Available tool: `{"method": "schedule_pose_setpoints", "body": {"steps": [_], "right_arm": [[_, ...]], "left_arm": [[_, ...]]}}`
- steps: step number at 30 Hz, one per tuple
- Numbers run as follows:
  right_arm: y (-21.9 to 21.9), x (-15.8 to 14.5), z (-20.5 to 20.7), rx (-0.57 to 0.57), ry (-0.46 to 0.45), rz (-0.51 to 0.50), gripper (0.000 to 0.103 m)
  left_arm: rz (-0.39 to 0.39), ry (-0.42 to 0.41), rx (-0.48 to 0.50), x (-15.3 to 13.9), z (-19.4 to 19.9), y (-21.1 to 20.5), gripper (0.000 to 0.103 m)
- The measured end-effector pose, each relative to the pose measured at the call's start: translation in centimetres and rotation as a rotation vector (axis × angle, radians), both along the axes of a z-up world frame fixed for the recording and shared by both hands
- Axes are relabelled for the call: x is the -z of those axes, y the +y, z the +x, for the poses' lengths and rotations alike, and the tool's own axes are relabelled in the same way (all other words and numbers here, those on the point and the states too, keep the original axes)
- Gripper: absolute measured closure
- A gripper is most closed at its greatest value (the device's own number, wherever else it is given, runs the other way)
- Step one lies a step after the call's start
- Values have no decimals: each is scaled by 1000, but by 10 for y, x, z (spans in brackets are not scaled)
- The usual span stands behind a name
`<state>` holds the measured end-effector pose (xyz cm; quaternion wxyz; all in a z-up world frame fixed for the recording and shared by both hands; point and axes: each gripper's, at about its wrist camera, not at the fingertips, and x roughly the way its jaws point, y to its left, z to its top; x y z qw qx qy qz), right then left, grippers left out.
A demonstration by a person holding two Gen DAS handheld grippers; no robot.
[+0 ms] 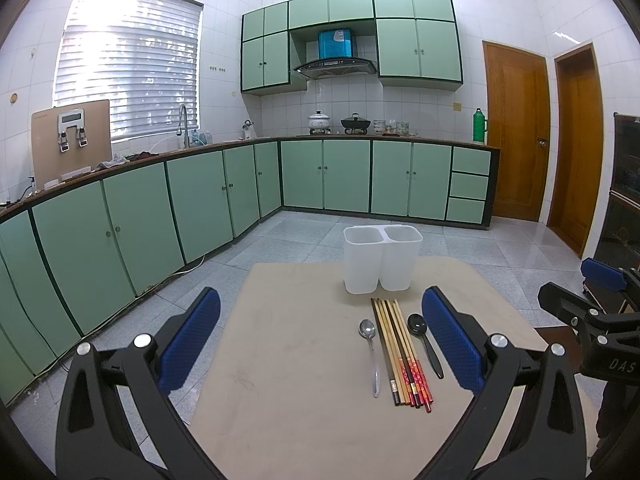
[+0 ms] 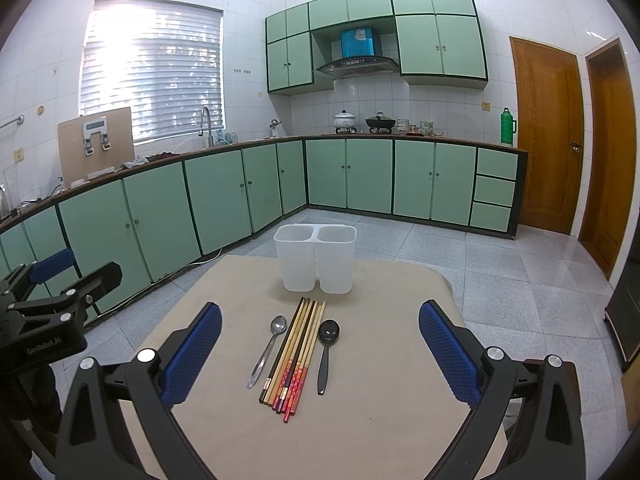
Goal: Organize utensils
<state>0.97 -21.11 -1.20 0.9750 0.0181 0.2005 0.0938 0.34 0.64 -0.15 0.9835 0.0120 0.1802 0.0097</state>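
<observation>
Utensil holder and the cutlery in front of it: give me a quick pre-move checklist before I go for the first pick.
1. Both compartments of the white utensil holder free to receive: ok, nothing visible inside.
2. Holder upright on the table: ok.
3. Left gripper open and holding nothing: ok.
4. Right gripper open and holding nothing: ok.
5. Metal spoon and black spoon lie apart from the chopsticks: ok, one on each side with a gap.
6. Chopsticks separable one at a time: not ok, bundled side by side and touching.
</observation>
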Motion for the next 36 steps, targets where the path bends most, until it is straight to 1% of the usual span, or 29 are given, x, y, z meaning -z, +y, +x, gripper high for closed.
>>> {"method": "schedule_pose_setpoints", "body": {"steps": [12,17,20,22,24,28,36], "right_arm": [[0,1,1,0,-1,-1,6],[2,-2,0,0,0,0,6],[7,-10,0,1,3,1,6],[11,-5,4,1,4,1,6],[18,-6,8,-1,6,0,6],[11,3,16,1,16,-2,6],[10,16,43,15,72,-11,6]], "left_arm": [[2,1,-4,-1,0,1,5],[4,8,-9,0,3,5,5],[7,15,-11,1,6,6,5],[8,19,-13,2,7,6,5],[11,31,-13,2,12,6,5],[14,68,-15,4,19,3,5],[40,155,-33,11,47,-2,5]]}}
